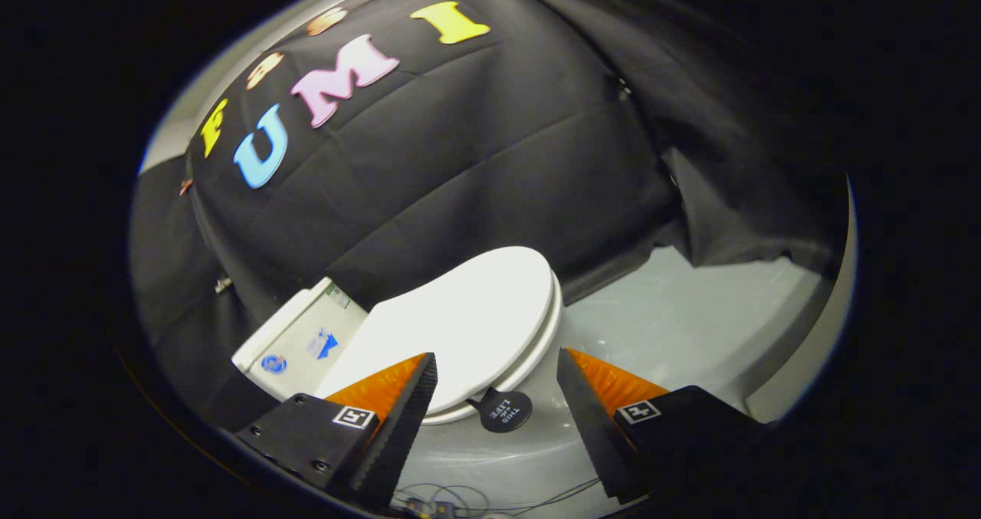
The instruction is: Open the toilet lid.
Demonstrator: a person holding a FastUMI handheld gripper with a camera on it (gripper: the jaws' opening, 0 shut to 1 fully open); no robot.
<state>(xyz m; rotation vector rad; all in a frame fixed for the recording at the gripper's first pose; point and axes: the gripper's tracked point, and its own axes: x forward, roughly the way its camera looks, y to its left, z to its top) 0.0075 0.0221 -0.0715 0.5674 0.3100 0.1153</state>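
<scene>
A white toilet stands ahead of me with its lid (467,327) down flat on the seat. A round black tag (506,411) sticks out from under the lid's side edge, in the gap between my fingers. My gripper (497,367) is open, its orange-and-black fingers (402,396) spread wide on either side of the tag. The left finger overlaps the lid's near edge in view; whether it touches I cannot tell. The white tank (303,343) with stickers sits beyond the left finger.
Black cloth walls hang behind the toilet and to both sides. Pale grey floor (674,320) spreads beyond the right finger. Thin cables (475,497) lie on the floor below the fingers.
</scene>
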